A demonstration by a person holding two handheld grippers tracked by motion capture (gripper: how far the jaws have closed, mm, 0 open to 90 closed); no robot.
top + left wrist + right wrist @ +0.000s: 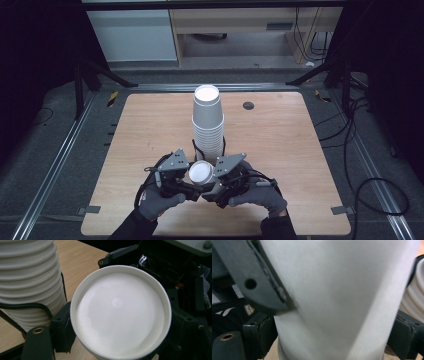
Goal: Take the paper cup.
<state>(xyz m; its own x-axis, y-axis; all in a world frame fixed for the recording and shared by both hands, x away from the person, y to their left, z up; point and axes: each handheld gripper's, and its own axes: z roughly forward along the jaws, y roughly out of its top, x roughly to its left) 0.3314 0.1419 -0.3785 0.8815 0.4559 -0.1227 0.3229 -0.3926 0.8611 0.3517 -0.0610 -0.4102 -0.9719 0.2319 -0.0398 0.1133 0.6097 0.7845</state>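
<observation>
At six o'clock on the wooden worktop (280, 150), left tool (187, 181) and right tool (212, 184) both clasp a smooth white paper cup (201, 173); its base is hidden.

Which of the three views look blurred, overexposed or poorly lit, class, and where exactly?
High view: the table is lit, the surroundings dark, and the top of the cup stack glares white. Left gripper view: the single cup is bright, nearly featureless and soft. Right gripper view: the cup wall is smeared and out of focus.
</observation>
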